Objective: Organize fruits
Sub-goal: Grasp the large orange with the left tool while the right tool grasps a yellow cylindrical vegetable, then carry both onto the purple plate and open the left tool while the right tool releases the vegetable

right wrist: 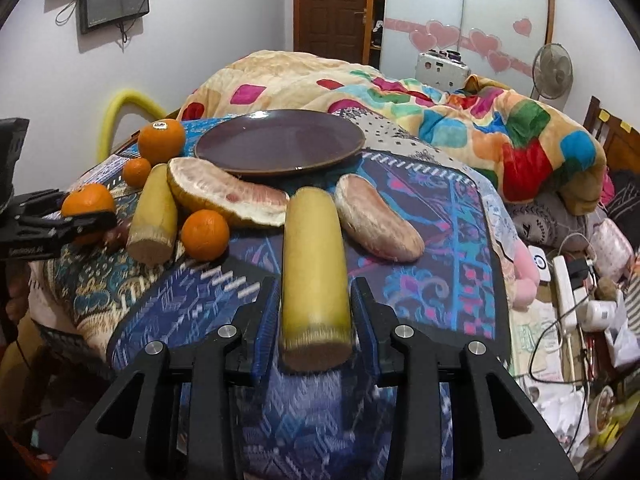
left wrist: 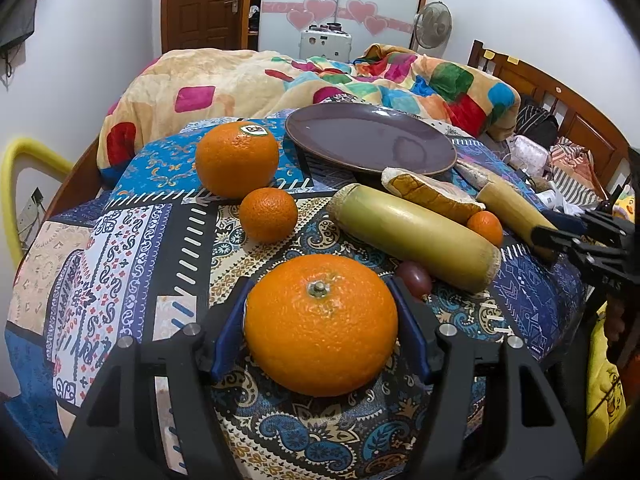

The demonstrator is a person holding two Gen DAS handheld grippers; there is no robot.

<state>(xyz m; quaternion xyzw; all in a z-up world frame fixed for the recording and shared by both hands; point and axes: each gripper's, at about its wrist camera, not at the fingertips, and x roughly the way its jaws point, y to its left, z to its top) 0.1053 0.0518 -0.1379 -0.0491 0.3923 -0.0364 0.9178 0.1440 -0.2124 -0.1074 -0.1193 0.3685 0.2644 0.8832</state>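
My left gripper (left wrist: 320,320) is a matte black frame of angular struts with triangular cut-outs. Four round silver screw heads sit along its upper links, and its two fingers (left wrist: 226,332) carry blue ribbed pads on their inner faces. My right gripper (right wrist: 316,320) is built the same: black struts, four silver screws, blue pads on the fingers (right wrist: 266,320). Seen side-on from the other camera, each shows stacked black bars with faint pale lettering I cannot read.
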